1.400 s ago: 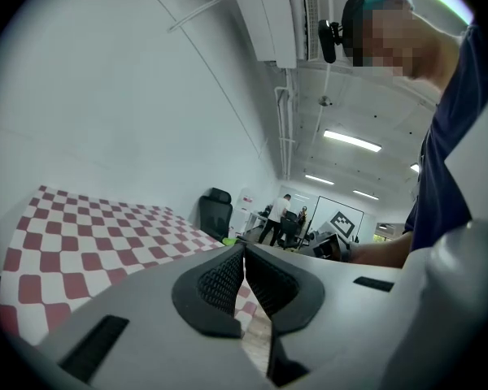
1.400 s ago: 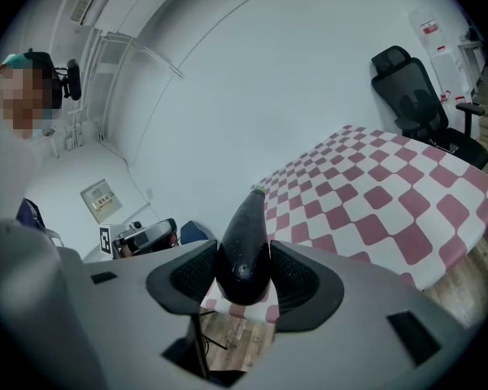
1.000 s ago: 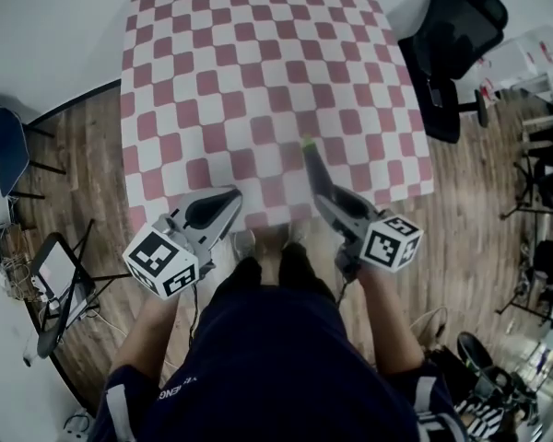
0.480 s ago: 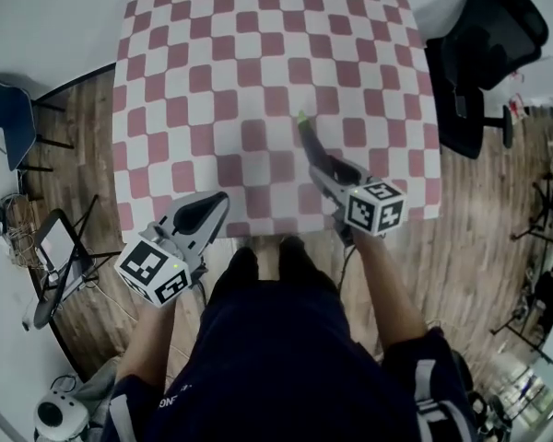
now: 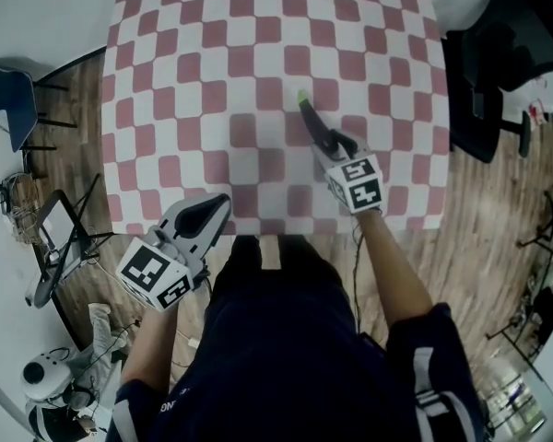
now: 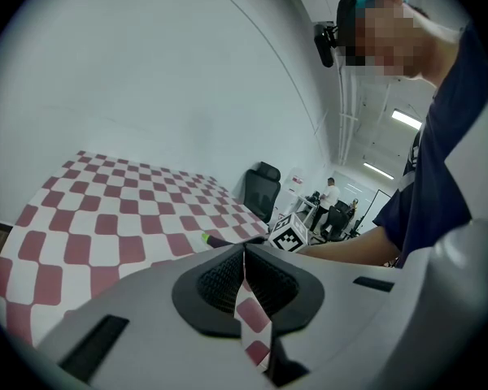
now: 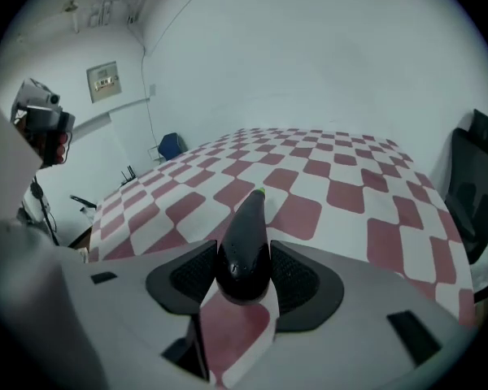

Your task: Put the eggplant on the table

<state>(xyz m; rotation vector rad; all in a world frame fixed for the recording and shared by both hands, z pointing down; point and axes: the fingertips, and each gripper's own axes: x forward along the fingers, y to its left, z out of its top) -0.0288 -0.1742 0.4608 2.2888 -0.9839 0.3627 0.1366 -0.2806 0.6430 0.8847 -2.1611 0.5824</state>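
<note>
Right hand-held gripper [image 5: 328,144], clamped on the eggplant [image 5: 308,116], is moving further toward 12 o'clock over the worktop [image 5: 212,63]. Left hand-held gripper [image 5: 212,205], jaws together, is staying at 7 o'clock.

Light is bright and even, and shadows are soft. My lenses bow the checked tablecloth [image 5: 258,63] at the edges, and black corners ring both gripper views. Small glints sit on the eggplant [image 7: 244,234]. Ceiling lamps [image 6: 405,119] glare at the right of my left gripper view.

The table [image 5: 194,81] runs off the head view's top edge.
</note>
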